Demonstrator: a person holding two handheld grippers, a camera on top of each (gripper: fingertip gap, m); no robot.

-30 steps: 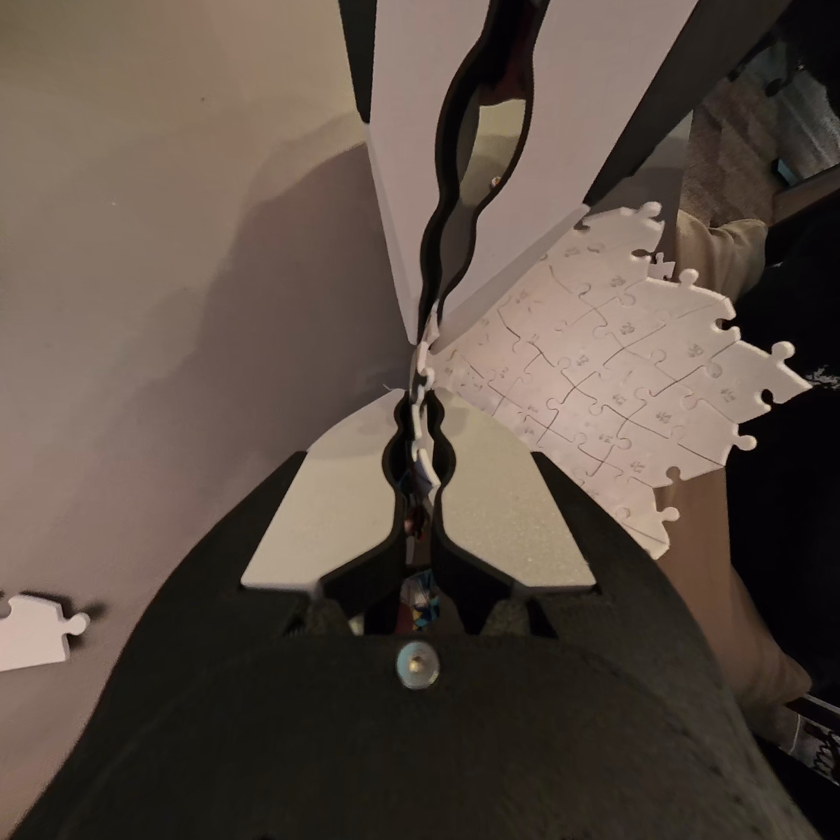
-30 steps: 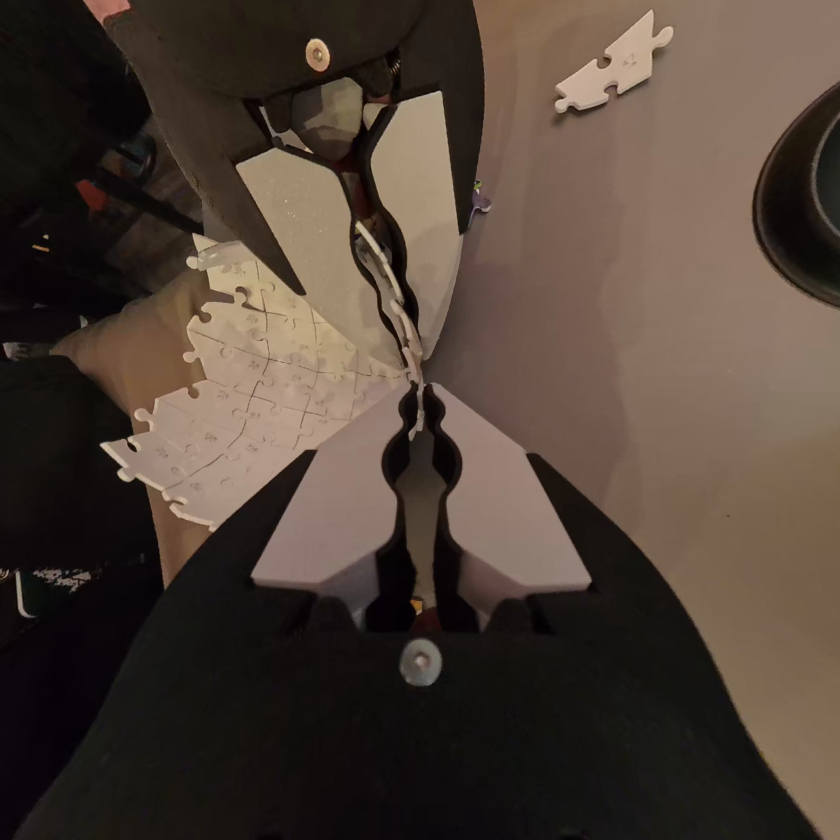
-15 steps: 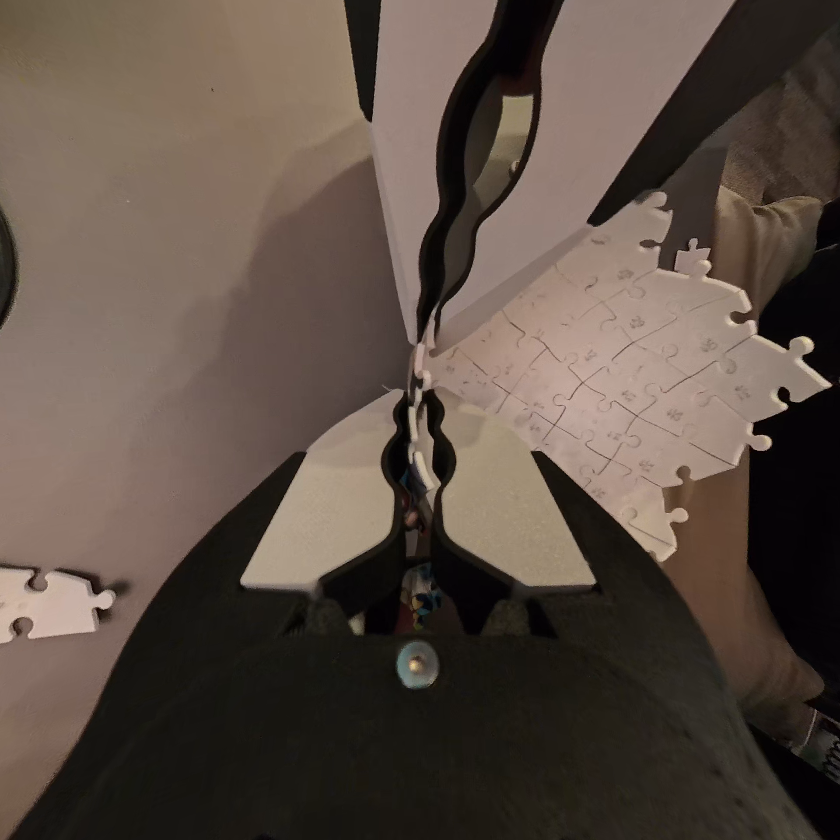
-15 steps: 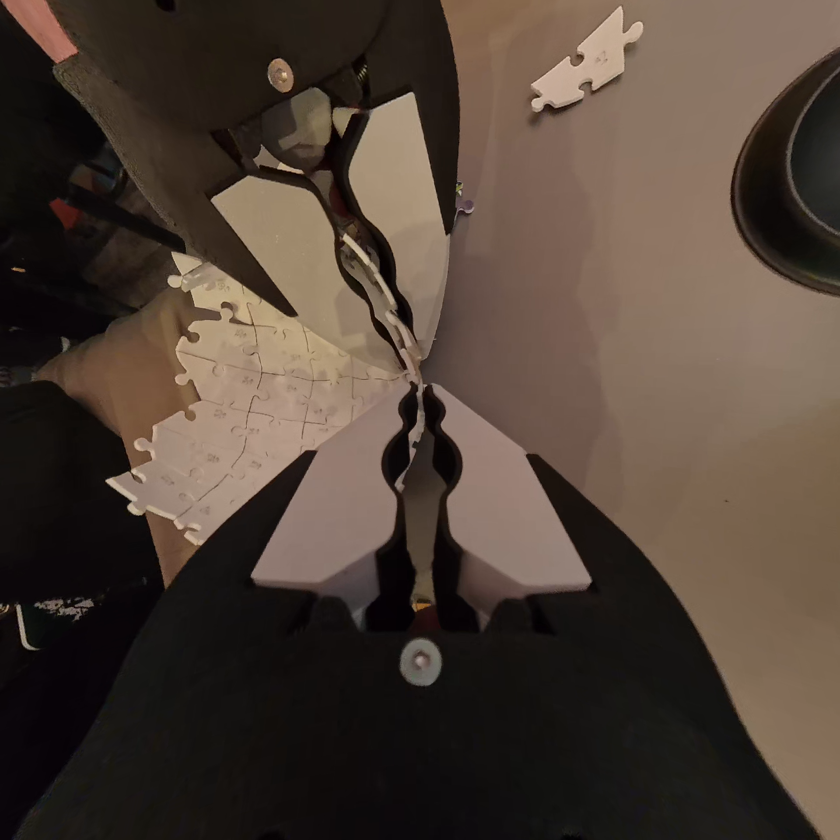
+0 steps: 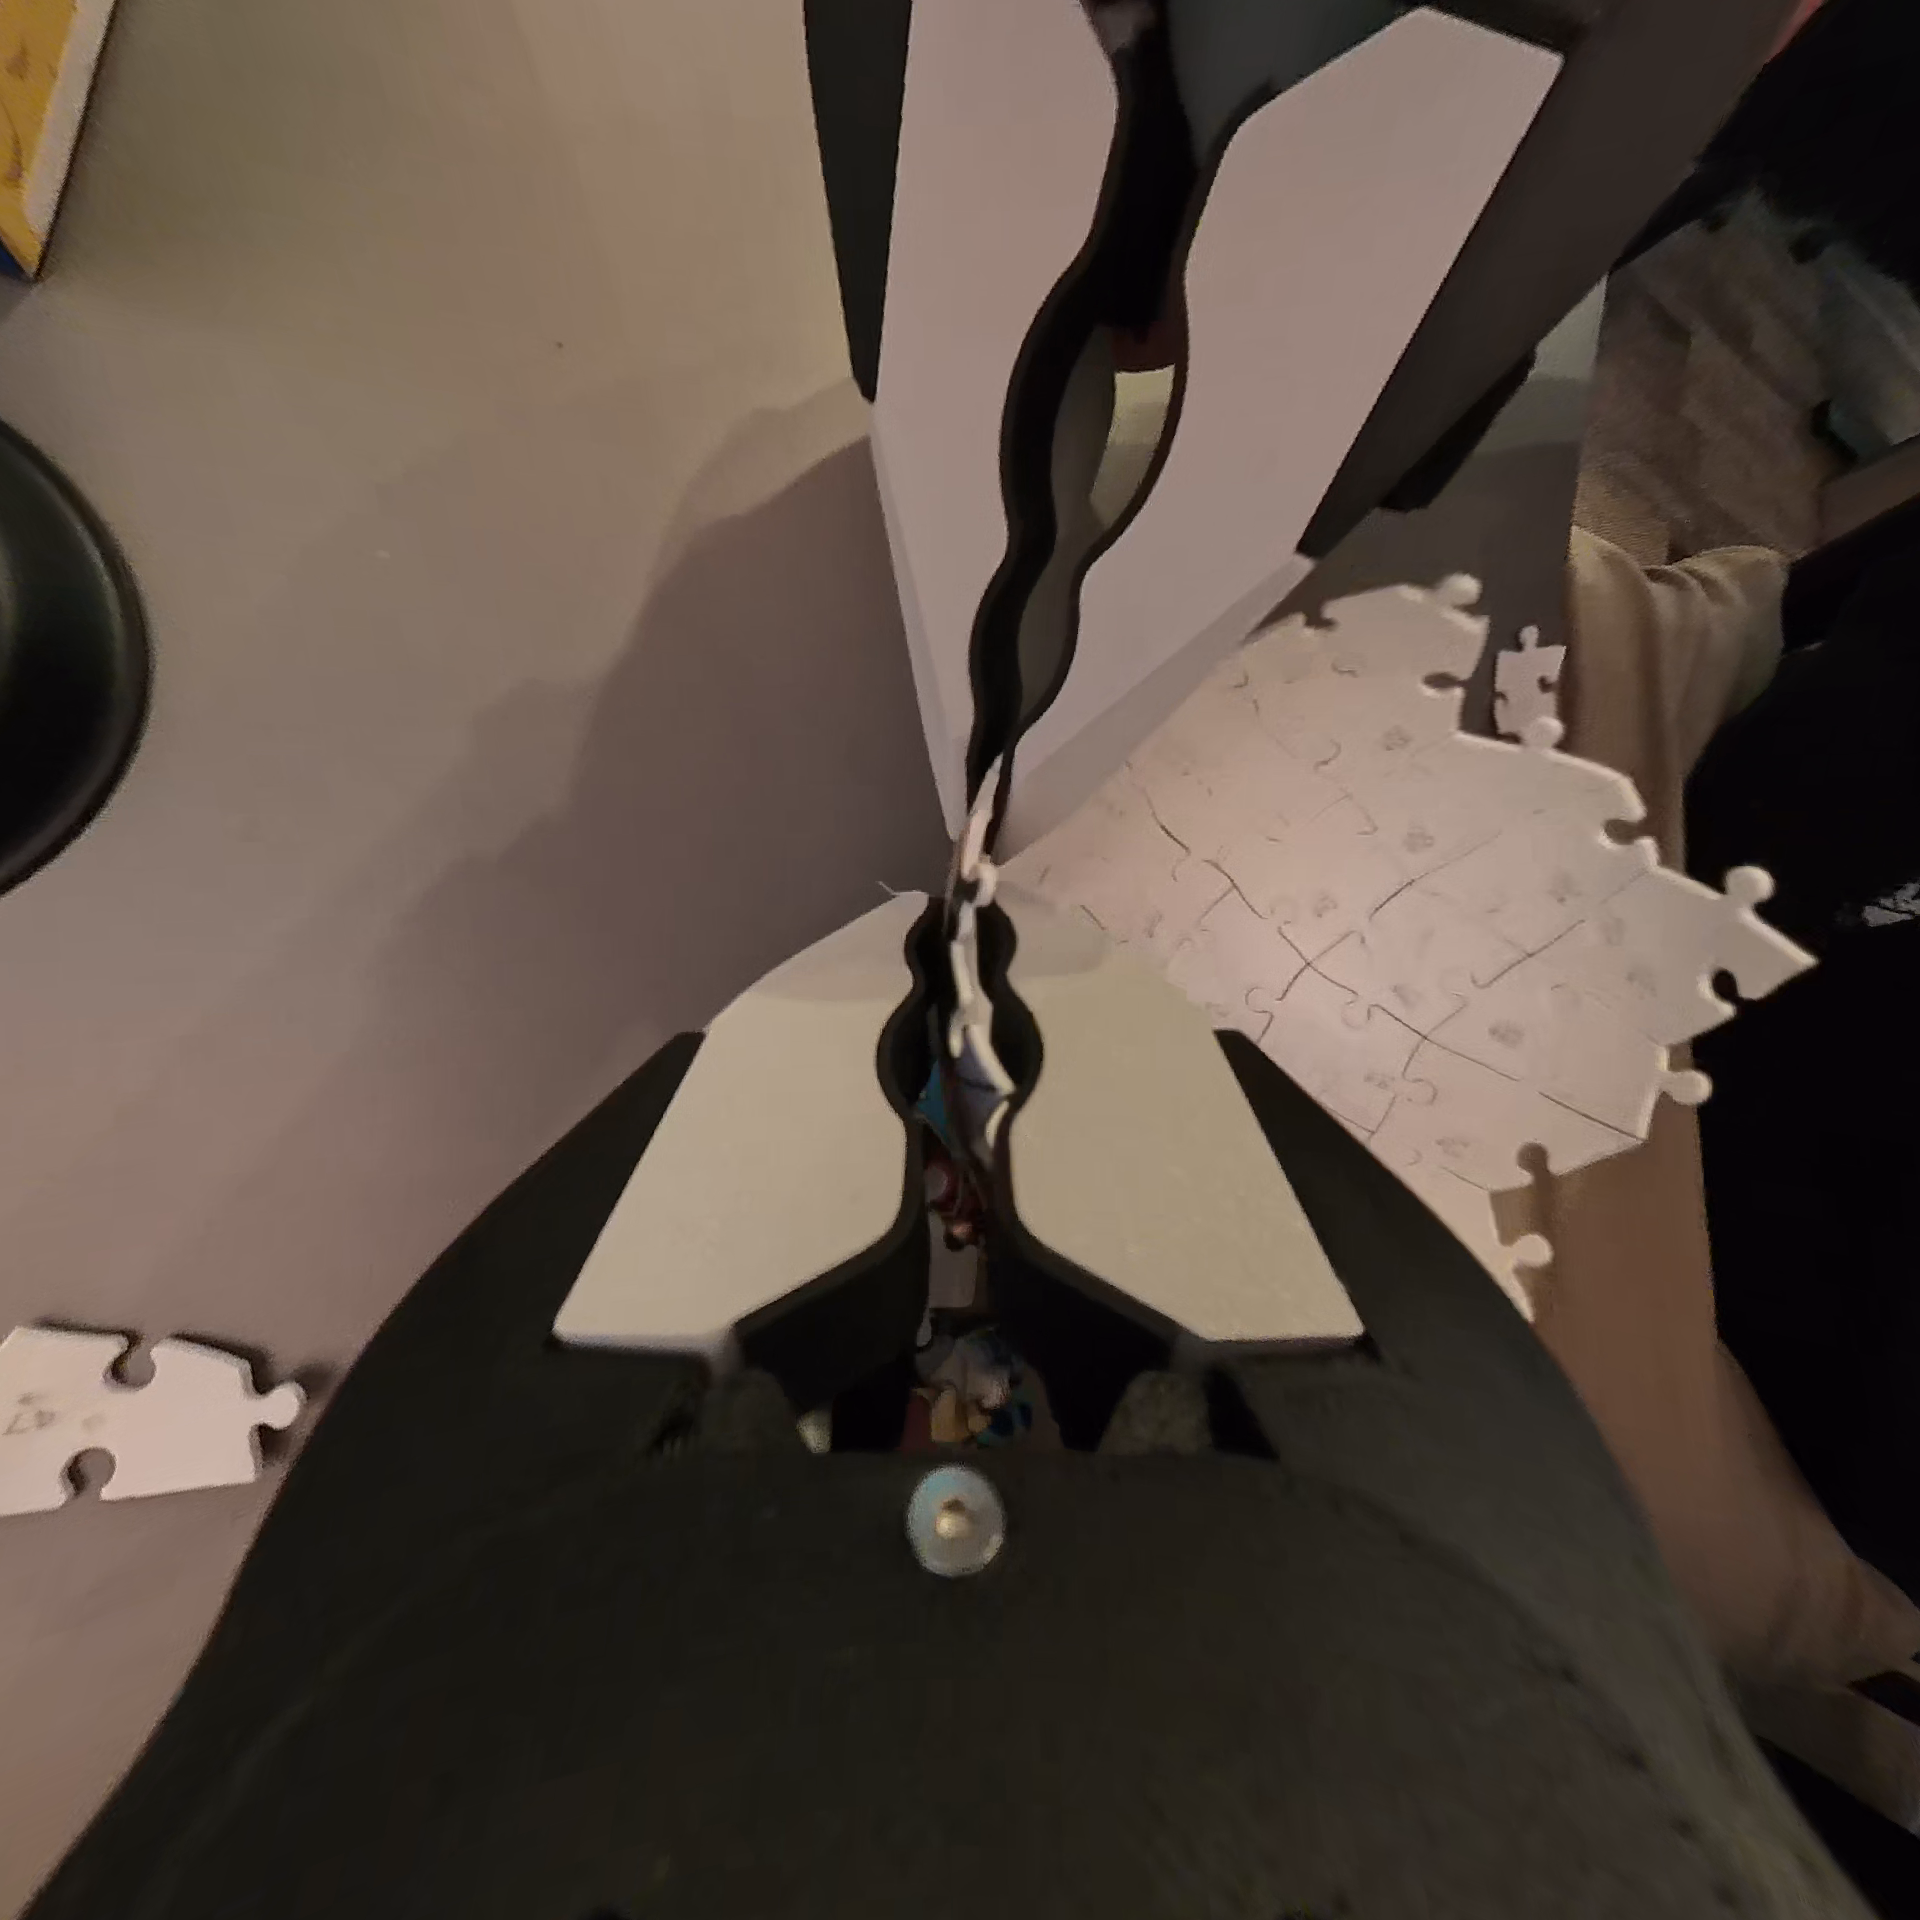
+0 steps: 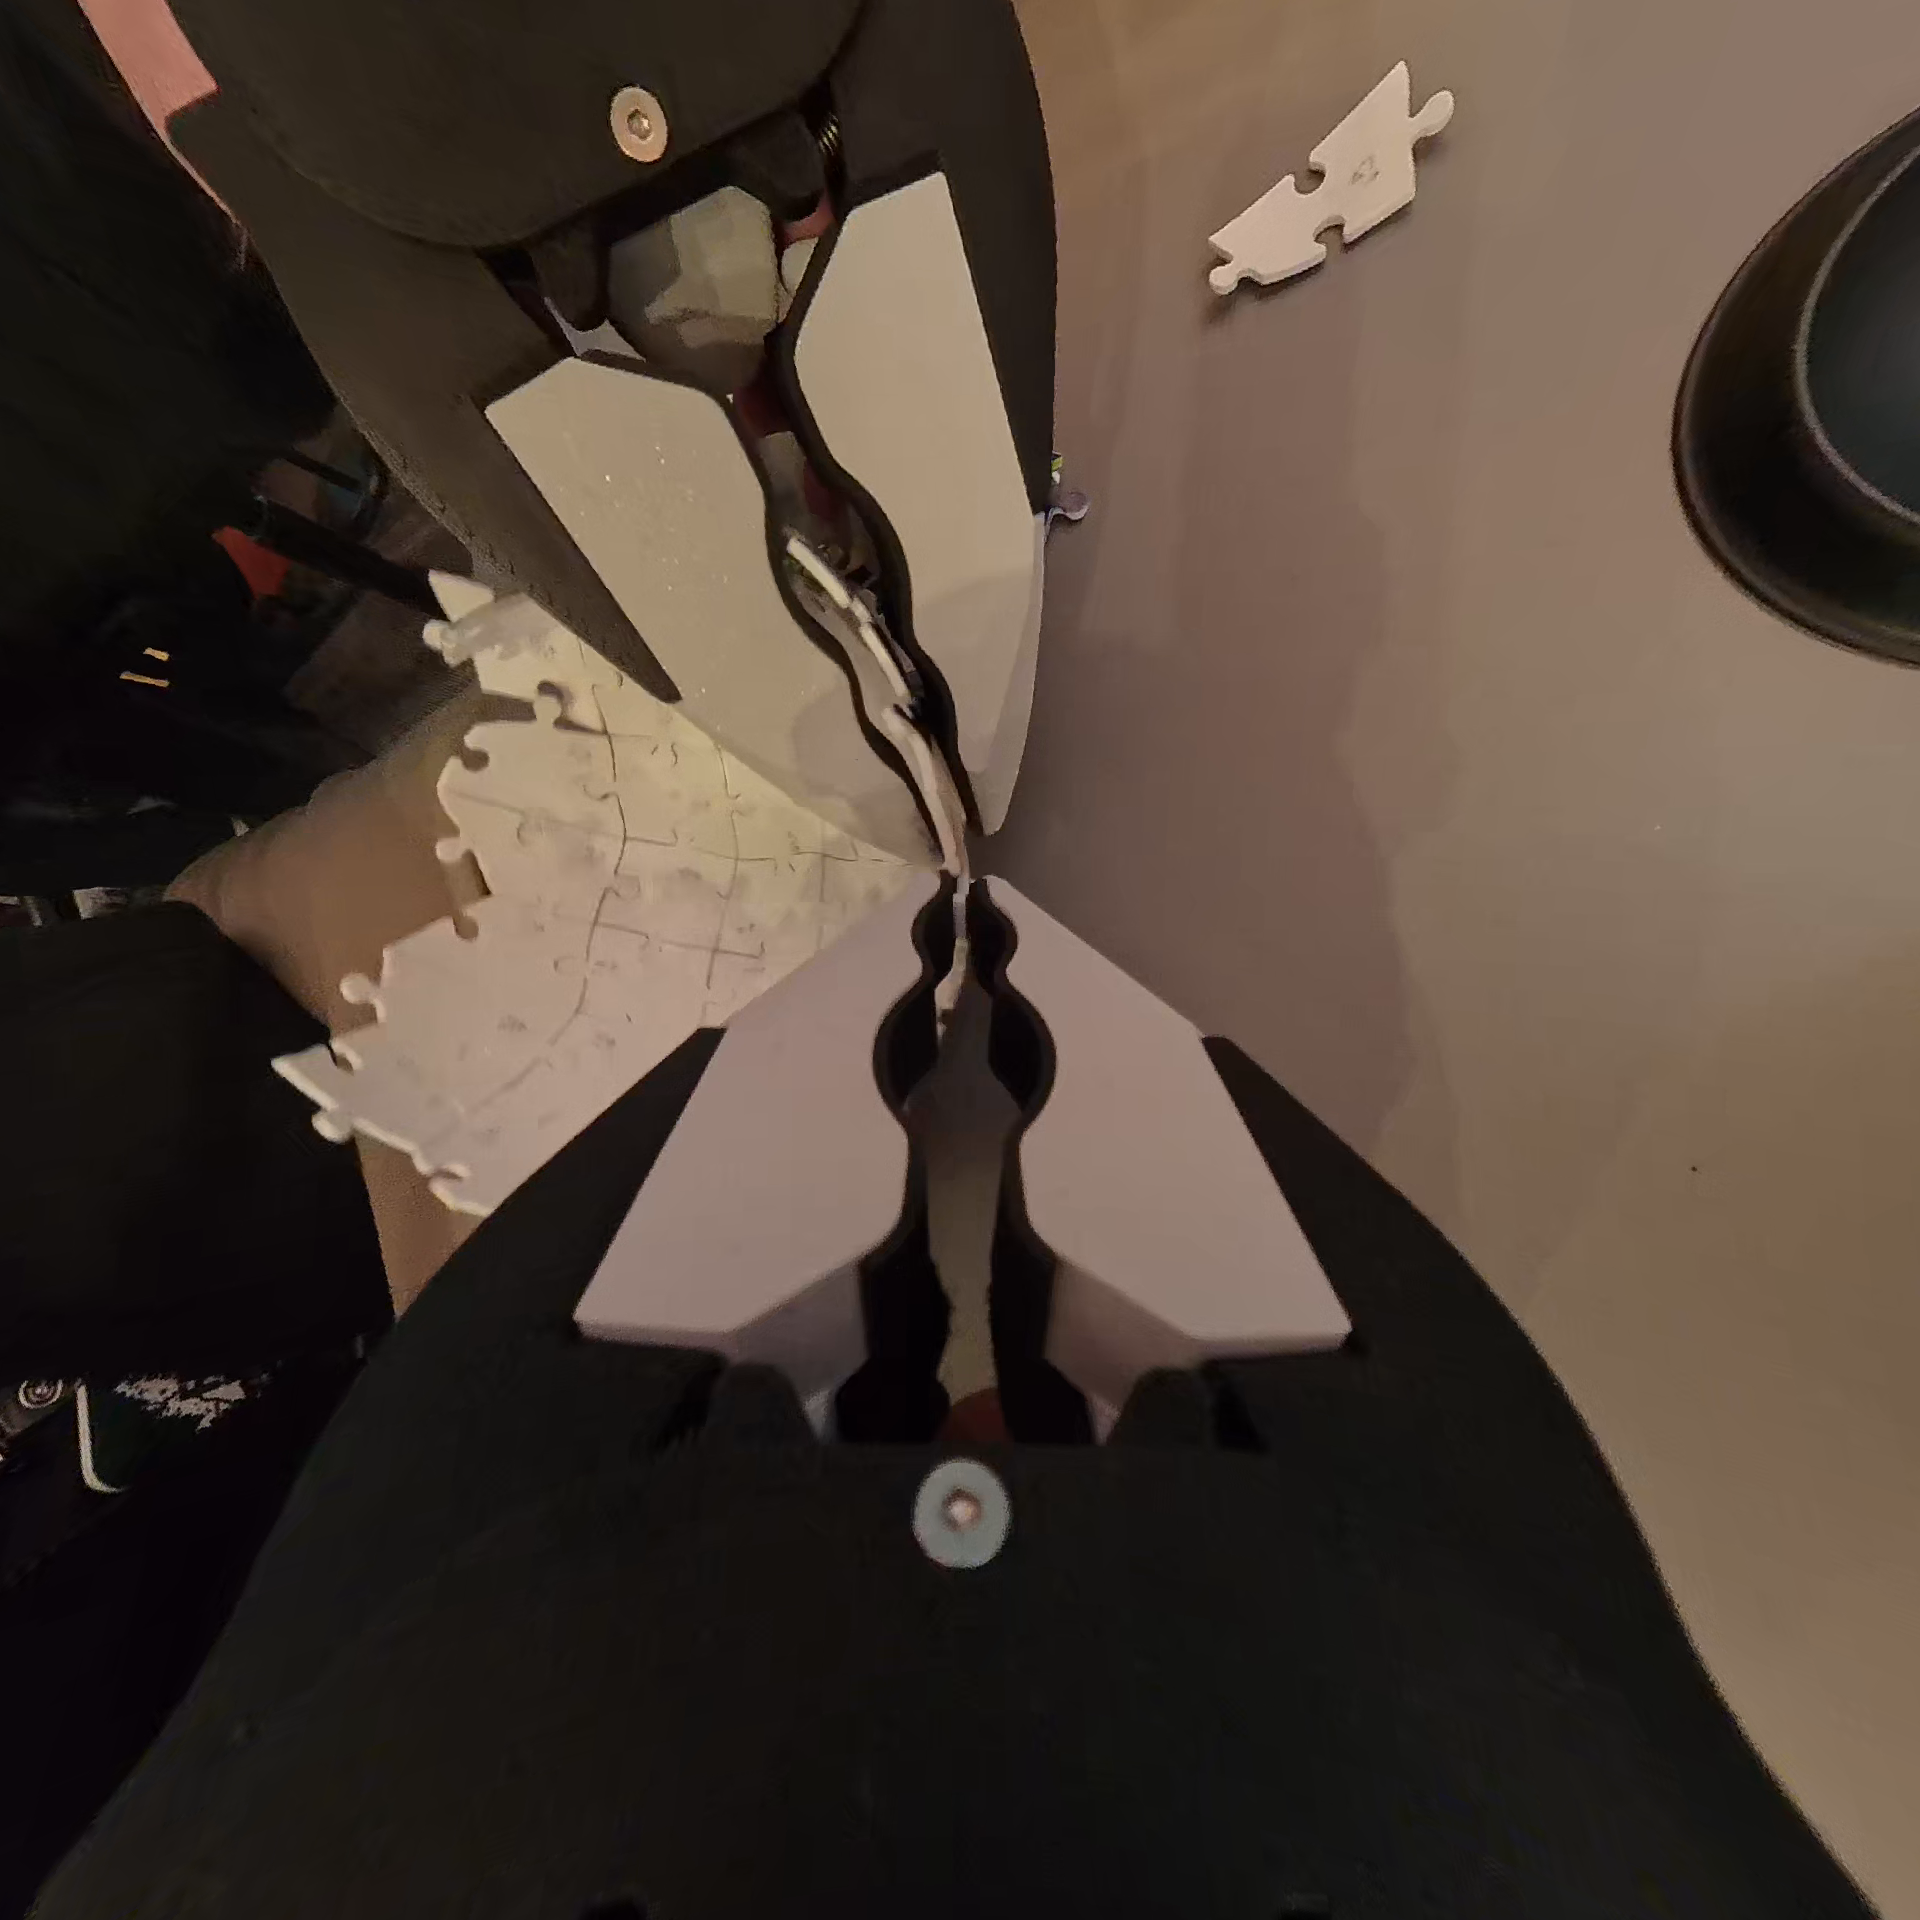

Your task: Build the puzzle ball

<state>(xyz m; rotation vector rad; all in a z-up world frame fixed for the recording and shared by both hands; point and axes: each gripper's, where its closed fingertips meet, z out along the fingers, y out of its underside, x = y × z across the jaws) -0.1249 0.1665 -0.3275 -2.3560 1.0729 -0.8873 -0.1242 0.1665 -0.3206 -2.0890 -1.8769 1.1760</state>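
Spreading beneath both of your tools is a wide, plain grey table (image 5: 416, 623), the largest thing in view. At its edge sits a dark round bowl-like object (image 6: 1829, 416), only partly in frame.

Next in size is the assembled puzzle section (image 5: 1455, 914), a curved white sheet of interlocked pieces seen from its blank, numbered back. It is held up in the air off the table's near edge, fanning out to the right in the left wrist view and to the left in the right wrist view (image 6: 582, 935).

Your left gripper (image 5: 961, 935) is pinched closed on one edge of that sheet, with the sheet's rim running back between its fingers. Your right gripper (image 6: 961, 914) meets it nose to nose, tips almost touching, and is likewise clamped tight on the same edge of the sheet.

Smaller still, a loose joined pair of white pieces (image 6: 1330, 187) lies flat on the table, well apart from the grippers.

Smallest, a single loose piece (image 5: 1527, 675) shows just beyond the sheet's far edge; you cannot tell what it rests on.
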